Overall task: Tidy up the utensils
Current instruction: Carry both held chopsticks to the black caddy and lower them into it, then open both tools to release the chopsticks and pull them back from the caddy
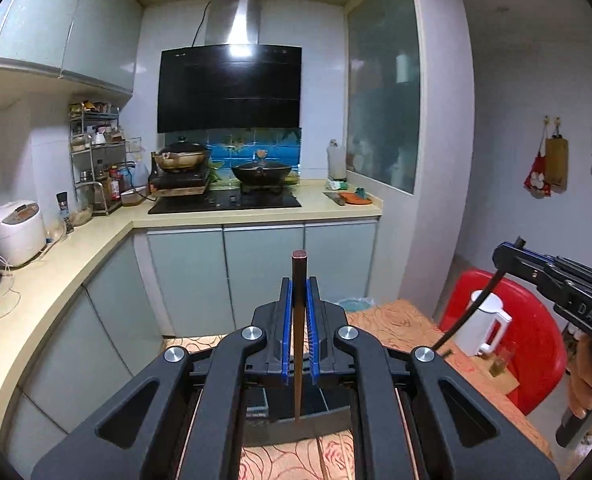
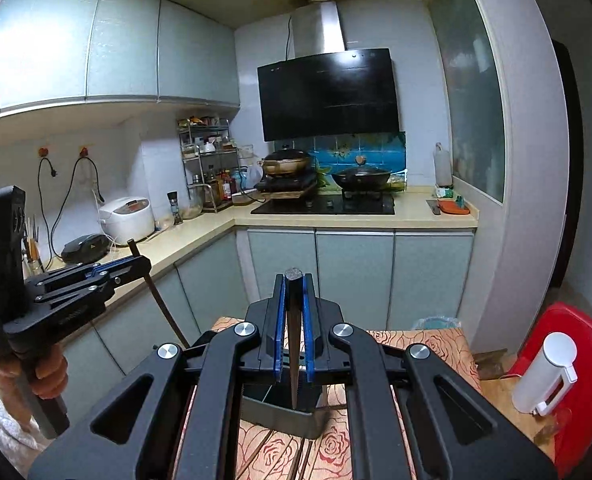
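Observation:
My left gripper (image 1: pixel 299 284) is shut on a brown chopstick (image 1: pixel 298 344) held upright; its lower tip hangs over a dark utensil holder (image 1: pixel 296 428) on the table. My right gripper (image 2: pixel 294 280) is shut on a dark chopstick (image 2: pixel 294 360), also upright, its tip over the same holder (image 2: pixel 284 416). The right gripper also shows at the right of the left wrist view (image 1: pixel 507 254), its chopstick (image 1: pixel 471 312) slanting down. The left gripper shows at the left of the right wrist view (image 2: pixel 136 260) with its chopstick (image 2: pixel 164 308).
A table with a rose-patterned cloth (image 2: pixel 335 448) is below both grippers; more chopsticks (image 2: pixel 264 456) lie on it. A white kettle (image 2: pixel 543 376) and a red chair (image 1: pixel 535 344) are to the right. Kitchen counter (image 1: pixel 56 272) and cabinets are to the left and ahead.

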A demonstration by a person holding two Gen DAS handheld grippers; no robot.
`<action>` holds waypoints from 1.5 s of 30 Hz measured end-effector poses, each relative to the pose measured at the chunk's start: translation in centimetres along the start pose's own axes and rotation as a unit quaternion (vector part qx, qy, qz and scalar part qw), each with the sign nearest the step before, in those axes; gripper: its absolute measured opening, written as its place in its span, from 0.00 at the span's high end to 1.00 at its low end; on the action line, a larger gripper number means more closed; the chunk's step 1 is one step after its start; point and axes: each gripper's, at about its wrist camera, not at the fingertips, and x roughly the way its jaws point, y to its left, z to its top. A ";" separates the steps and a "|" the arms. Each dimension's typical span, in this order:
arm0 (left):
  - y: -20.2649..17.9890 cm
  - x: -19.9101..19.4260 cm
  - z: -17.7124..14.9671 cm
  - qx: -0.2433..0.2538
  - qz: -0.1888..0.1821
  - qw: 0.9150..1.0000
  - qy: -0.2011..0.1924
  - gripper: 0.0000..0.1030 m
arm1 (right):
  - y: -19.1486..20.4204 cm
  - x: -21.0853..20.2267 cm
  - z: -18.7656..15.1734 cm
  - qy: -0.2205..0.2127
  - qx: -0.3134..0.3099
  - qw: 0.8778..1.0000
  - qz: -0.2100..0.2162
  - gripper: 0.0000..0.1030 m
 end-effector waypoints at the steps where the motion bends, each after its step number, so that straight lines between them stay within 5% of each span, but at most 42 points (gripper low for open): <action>1: 0.0 0.3 0.1 -0.001 0.001 1.000 -0.002 0.94 | -0.1 0.3 0.0 0.001 0.000 1.000 -0.003 0.92; 9: -0.2 3.9 -1.0 -0.006 0.008 1.000 -0.002 0.94 | -0.4 4.0 -0.9 0.015 0.006 1.000 -0.011 0.92; 18: 1.0 8.1 -5.3 -0.018 0.018 0.998 0.049 0.94 | -0.1 7.9 -4.2 0.056 0.003 0.998 -0.014 0.92; 26: 1.7 8.4 -6.9 -0.024 0.020 0.998 0.062 0.93 | -0.2 9.2 -5.6 0.071 0.008 0.997 -0.010 0.90; 27: 1.7 8.3 -6.8 -0.026 0.022 0.997 0.062 0.86 | -0.2 9.2 -5.7 0.070 0.007 0.997 -0.010 0.89; 28: 1.7 8.1 -6.8 -0.029 0.023 0.997 0.063 0.67 | -0.1 9.2 -5.6 0.069 0.007 0.998 -0.011 0.79; 30: 2.0 7.4 -6.6 -0.039 0.032 0.997 0.052 0.43 | -0.4 8.7 -5.3 0.059 0.015 0.998 -0.020 0.47; 31: 2.0 7.1 -6.4 -0.041 0.033 0.998 0.047 0.42 | -0.5 8.3 -5.1 0.048 0.020 0.998 -0.027 0.35; 45: 1.1 1.7 -8.3 -0.022 0.027 0.999 0.027 0.23 | -0.9 2.0 -5.3 0.002 -0.010 0.999 -0.041 0.34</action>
